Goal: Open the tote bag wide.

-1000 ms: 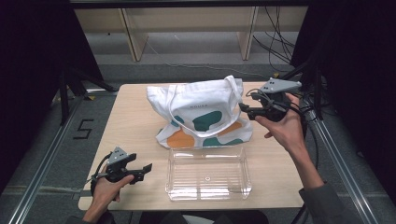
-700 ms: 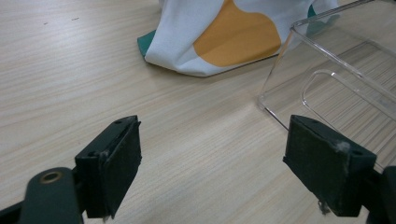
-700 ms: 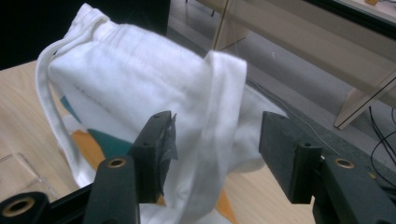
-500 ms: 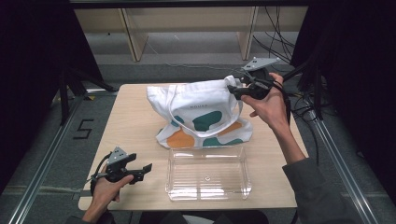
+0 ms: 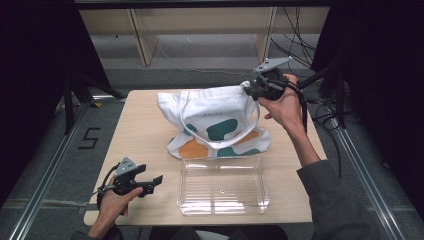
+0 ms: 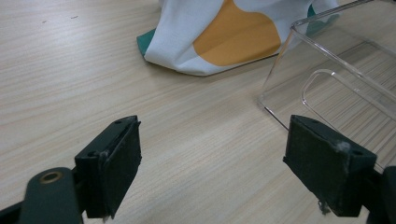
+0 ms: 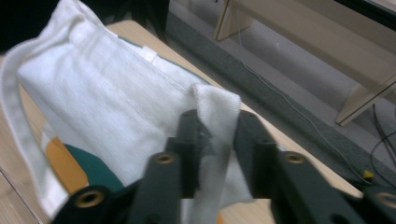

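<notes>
A white tote bag [image 5: 215, 122] with green and orange blotches sits across the middle of the tabletop [image 5: 145, 130], reaching toward its far edge. The right claw [image 5: 248, 89] is up at the bag's far right corner, clamped on a fold of the white cloth [image 7: 212, 112]; in the right gripper view the fabric is pinched between the two black jaws and bunches above them. One of the bag's long handles [image 5: 220, 142] loops down over its printed face. Just in front of the bag, against the near edge, lies a clear plastic box [image 5: 222, 187], open side up. The left claw [image 5: 152, 184] rests low near the near left corner, held in a hand [image 5: 112, 205], its jaws spread wide with bare wood between them and the box's corner [image 6: 275, 100] just beyond.
</notes>
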The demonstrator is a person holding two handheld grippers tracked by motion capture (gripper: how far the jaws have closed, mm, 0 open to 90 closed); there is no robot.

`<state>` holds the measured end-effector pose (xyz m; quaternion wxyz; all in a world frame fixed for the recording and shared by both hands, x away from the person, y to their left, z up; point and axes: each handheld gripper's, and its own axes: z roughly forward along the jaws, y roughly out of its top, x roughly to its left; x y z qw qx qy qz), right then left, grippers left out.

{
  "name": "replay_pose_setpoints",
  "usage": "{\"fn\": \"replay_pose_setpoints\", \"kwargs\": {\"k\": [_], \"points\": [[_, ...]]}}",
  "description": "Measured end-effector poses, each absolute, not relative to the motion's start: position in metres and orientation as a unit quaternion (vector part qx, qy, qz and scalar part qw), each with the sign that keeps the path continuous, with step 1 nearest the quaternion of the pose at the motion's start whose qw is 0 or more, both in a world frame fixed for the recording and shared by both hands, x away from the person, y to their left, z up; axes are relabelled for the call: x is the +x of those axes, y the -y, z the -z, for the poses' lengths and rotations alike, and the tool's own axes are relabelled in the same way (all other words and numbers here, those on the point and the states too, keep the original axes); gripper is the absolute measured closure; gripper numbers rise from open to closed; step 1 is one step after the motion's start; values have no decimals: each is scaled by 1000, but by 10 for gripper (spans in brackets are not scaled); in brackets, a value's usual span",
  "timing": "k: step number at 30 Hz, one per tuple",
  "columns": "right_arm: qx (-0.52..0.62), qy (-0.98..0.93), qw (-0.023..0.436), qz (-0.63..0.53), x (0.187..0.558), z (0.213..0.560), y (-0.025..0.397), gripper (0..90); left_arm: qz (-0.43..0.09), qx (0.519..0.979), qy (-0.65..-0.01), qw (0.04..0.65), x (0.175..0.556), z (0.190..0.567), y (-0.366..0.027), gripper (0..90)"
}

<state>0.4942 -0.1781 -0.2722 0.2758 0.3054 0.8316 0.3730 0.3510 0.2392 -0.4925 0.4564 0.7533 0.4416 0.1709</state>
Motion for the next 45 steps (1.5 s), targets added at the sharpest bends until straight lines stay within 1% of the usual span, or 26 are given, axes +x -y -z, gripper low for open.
{"fn": "replay_pose_setpoints", "kwargs": {"k": [1, 2, 3, 4, 6, 8, 10, 16, 19, 23, 24, 27, 36, 39, 40, 45], "points": [[312, -831, 278, -368, 492, 272, 178, 812, -171, 754, -441, 456, 351, 493, -239, 177], [296, -834, 287, -367, 492, 271, 179, 829, -172, 755, -440, 455, 351, 492, -239, 177], [291, -837, 282, -368, 489, 269, 180, 859, -172, 753, -443, 455, 351, 492, -239, 177], [282, -839, 281, -372, 487, 269, 181, 869, -171, 753, -442, 456, 351, 492, -239, 176], [273, -838, 291, -372, 483, 267, 183, 875, -171, 753, -441, 457, 351, 493, -239, 176], [272, -839, 289, -372, 474, 267, 184, 878, -169, 749, -448, 458, 351, 493, -238, 176], [256, -838, 303, -376, 467, 268, 186, 879, -169, 751, -448, 456, 351, 493, -239, 177], [231, -839, 294, -396, 444, 284, 194, 880, -171, 755, -444, 451, 351, 493, -239, 177], [234, -843, 292, -385, 441, 294, 196, 880, -170, 752, -447, 453, 352, 494, -238, 176], [236, -847, 290, -379, 447, 311, 199, 881, -171, 754, -445, 452, 352, 493, -239, 177], [234, -847, 297, -374, 450, 314, 200, 881, -171, 754, -445, 451, 352, 493, -239, 177], [245, -849, 282, -375, 455, 327, 201, 881, -172, 754, -445, 452, 352, 493, -239, 177], [255, -856, 263, -364, 470, 367, 206, 881, -168, 756, -444, 450, 351, 493, -239, 177], [264, -859, 242, -365, 473, 384, 203, 881, -170, 756, -444, 450, 352, 493, -239, 177], [253, -862, 244, -365, 474, 388, 203, 881, -170, 756, -444, 450, 352, 493, -239, 177], [268, -871, 204, -357, 474, 418, 200, 881, -168, 754, -446, 451, 351, 494, -238, 178]]}}
